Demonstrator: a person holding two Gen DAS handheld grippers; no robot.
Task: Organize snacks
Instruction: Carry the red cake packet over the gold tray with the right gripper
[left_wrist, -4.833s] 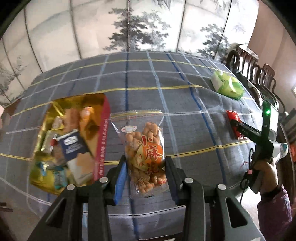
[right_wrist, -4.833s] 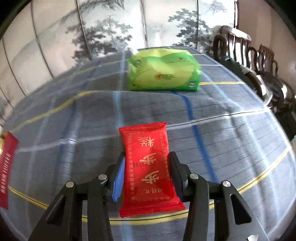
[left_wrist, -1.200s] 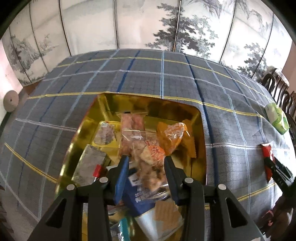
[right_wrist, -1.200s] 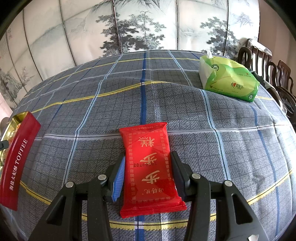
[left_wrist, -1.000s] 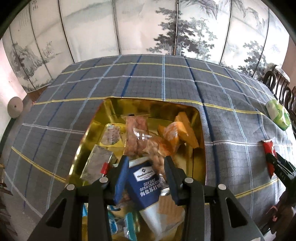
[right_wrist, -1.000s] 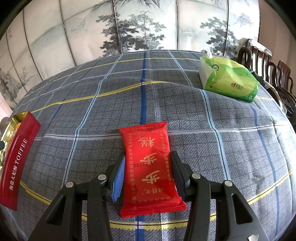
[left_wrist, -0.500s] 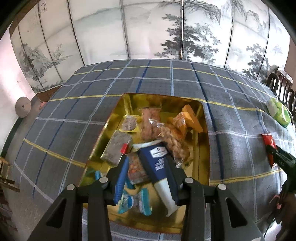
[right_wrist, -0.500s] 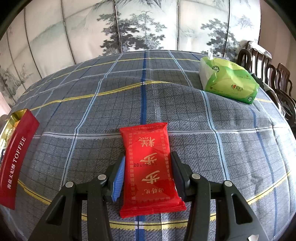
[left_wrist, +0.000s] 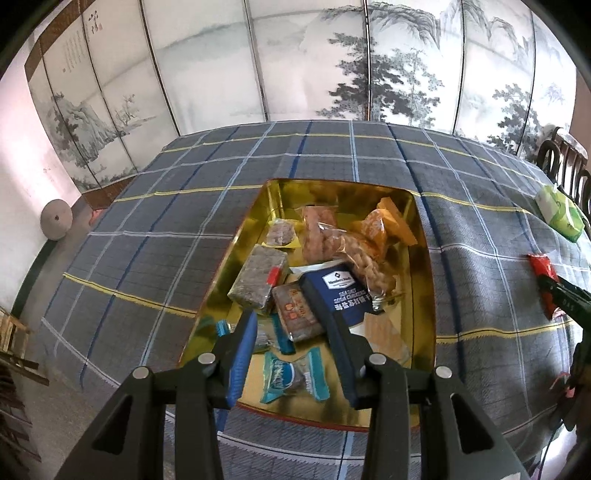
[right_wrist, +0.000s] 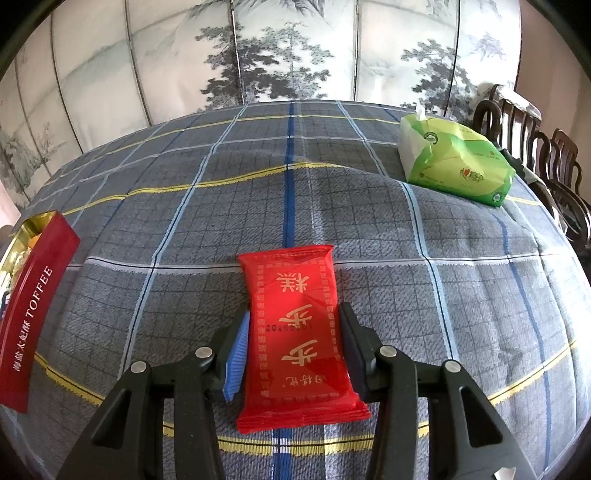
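Observation:
A gold-lined toffee tin (left_wrist: 424, 236) lies on the plaid tablecloth and holds several snack packets, among them a clear bag of fried twists (left_wrist: 364, 258) and a navy cracker pack (left_wrist: 343, 291). My left gripper (left_wrist: 291, 325) is open and empty, raised above the tin's near end. My right gripper (right_wrist: 293, 332) straddles a red snack packet (right_wrist: 295, 325) that lies flat on the cloth, its jaws close against both long sides. The red packet (left_wrist: 541, 266) and the right gripper also show at the right in the left wrist view. The tin's red side (right_wrist: 33, 295) shows at the left in the right wrist view.
A green tissue pack (right_wrist: 454, 166) lies at the back right of the table, also in the left wrist view (left_wrist: 559, 212). Dark wooden chairs (right_wrist: 546, 155) stand along the right edge. A painted folding screen (left_wrist: 295, 62) stands behind the table.
My left gripper has let the bag of fried twists drop into the tin and has risen and pulled back, empty. My right gripper has stayed around the red packet.

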